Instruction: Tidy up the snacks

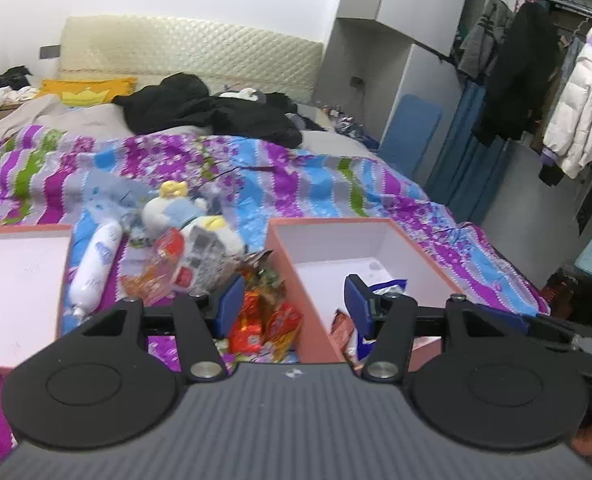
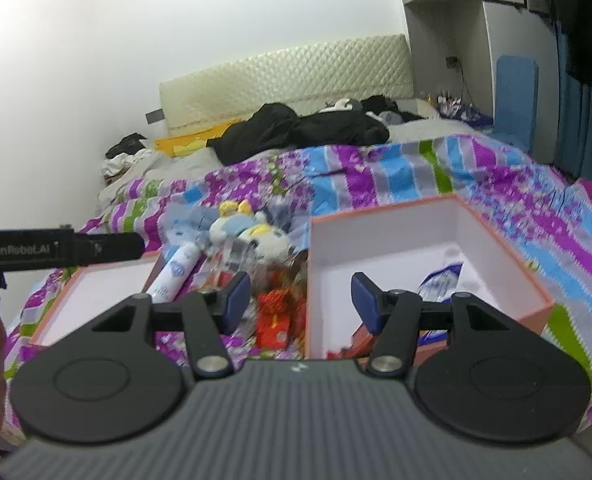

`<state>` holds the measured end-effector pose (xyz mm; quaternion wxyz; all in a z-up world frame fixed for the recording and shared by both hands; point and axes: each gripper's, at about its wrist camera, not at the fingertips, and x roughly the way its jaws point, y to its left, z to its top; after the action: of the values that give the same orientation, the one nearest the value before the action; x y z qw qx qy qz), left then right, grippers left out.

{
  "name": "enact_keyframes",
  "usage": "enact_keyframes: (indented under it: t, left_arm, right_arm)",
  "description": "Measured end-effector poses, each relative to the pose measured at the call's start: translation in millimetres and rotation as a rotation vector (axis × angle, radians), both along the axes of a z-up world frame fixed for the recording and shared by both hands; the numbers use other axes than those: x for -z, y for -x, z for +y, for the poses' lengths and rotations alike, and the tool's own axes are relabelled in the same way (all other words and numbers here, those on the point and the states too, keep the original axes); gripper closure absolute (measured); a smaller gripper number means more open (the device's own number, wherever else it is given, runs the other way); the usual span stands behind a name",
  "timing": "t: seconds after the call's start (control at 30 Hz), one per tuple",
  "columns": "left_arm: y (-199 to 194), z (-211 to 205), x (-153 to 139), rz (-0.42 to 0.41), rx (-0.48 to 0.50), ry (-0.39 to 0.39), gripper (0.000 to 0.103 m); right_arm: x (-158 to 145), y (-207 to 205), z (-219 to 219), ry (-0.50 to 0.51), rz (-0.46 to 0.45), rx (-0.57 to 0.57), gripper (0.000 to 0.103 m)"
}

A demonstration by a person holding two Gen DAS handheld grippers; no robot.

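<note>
Both the left gripper [image 1: 293, 304] and right gripper [image 2: 300, 300] are hovering, jaws apart, over red snack packets [image 1: 255, 320] beside the pink box [image 1: 291, 268] on the bed [image 1: 336, 184].

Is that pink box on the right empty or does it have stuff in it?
Partly filled: the pink box holds a blue-and-white packet and a red wrapper; much white floor stays bare.

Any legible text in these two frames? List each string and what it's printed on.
"GenRoboLAI", as best it reads: white letters on the black body of the left gripper, at the left edge of the right wrist view.
White tube on the bedspread: blue print, too blurred to read.
Red snack packets between the two boxes: print blurred, unreadable.
Blue-and-white packet in the right pink box: unreadable.
Nothing else legible.
</note>
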<state>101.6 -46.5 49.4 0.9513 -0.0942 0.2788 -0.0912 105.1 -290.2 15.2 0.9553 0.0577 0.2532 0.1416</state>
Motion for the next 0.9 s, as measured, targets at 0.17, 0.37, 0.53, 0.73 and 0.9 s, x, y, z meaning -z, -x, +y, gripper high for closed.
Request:
enact_keyframes:
  t: [0.17,0.37,0.53,0.73,0.9]
  left_arm:
    - [13,15,15,0.025,-0.029,0.0,0.042]
    - [21,24,42,0.08,-0.039,0.018,0.042]
    - [22,27,60,0.111,-0.048,0.02,0.042]
    - [19,35,76,0.134,-0.088,0.039,0.042]
    - [12,50,89,0.141,-0.129,0.065,0.042]
  right_arm:
    - [17,15,13,0.012,0.02,-0.014,0.045]
    - [34,29,28,0.045,0.028,-0.039,0.045]
    - [42,31,36,0.057,0.046,-0.062,0.045]
    - [51,29,46,0.088,0.062,-0.085,0.045]
    - [61,24,61,0.137,0.073,-0.12,0.045]
